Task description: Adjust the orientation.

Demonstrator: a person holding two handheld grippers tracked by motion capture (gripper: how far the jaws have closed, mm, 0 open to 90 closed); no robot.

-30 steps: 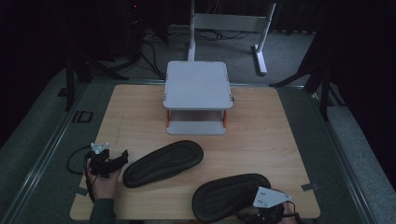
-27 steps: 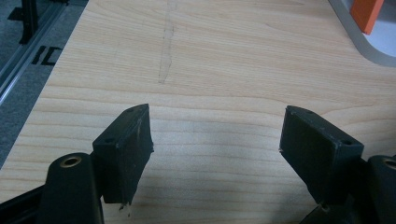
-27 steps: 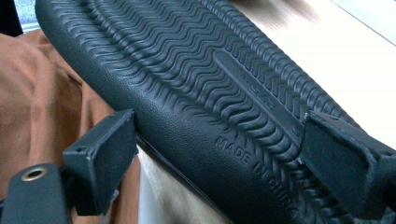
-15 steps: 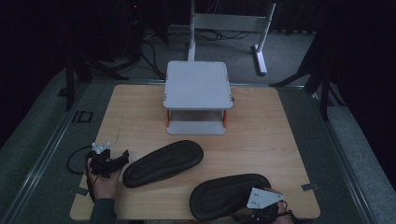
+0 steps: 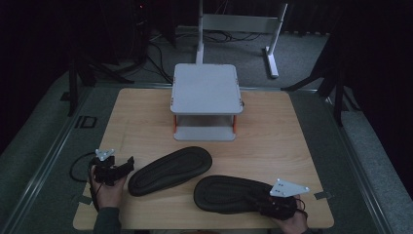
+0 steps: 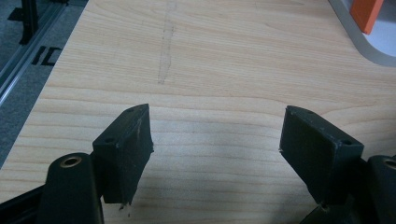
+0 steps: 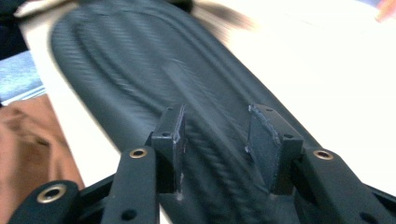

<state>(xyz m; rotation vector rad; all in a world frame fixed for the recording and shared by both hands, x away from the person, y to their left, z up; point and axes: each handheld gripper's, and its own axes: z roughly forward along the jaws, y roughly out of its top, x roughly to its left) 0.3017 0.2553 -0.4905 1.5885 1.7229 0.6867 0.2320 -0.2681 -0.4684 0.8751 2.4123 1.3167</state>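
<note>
Jaws of the right gripper (image 5: pixel 265 204) have just been closing, w/ the near insole (image 5: pixel 229 194) between them; in the right gripper view the two pads (image 7: pixel 173 140) stand on either side of a strip of its ribbed black surface (image 7: pixel 140 79), narrow gap, picture blurred, so can't tell if they press on it. Gripper sits at the table's (image 5: pixel 272 126) front edge, right-hand corner, grey plate on top, held in the person's right hand (image 5: pixel 292 222), over the insole's right end.

Left gripper (image 5: pixel 127 164) rests at the front left of the table in the left hand (image 5: pixel 109 187), jaws released and wide apart. Left gripper view: bare light wood (image 6: pixel 210 70) between and ahead of the pads (image 6: pixel 128 144), nothing in them. Its tips point toward the 2nd insole (image 5: pixel 170 169), just beside that insole's left end, not touching as far as can be seen.

Both insoles lie flat on the wood, black, long axes running left-right; 2nd one slightly tilted, farther back and to the left, near the 1st but apart. Behind them, centre of table, a small white stand (image 5: pixel 204 87) w/ orange posts and a lower shelf. Dark floor, cables and a white frame (image 5: pixel 243 24) beyond.
</note>
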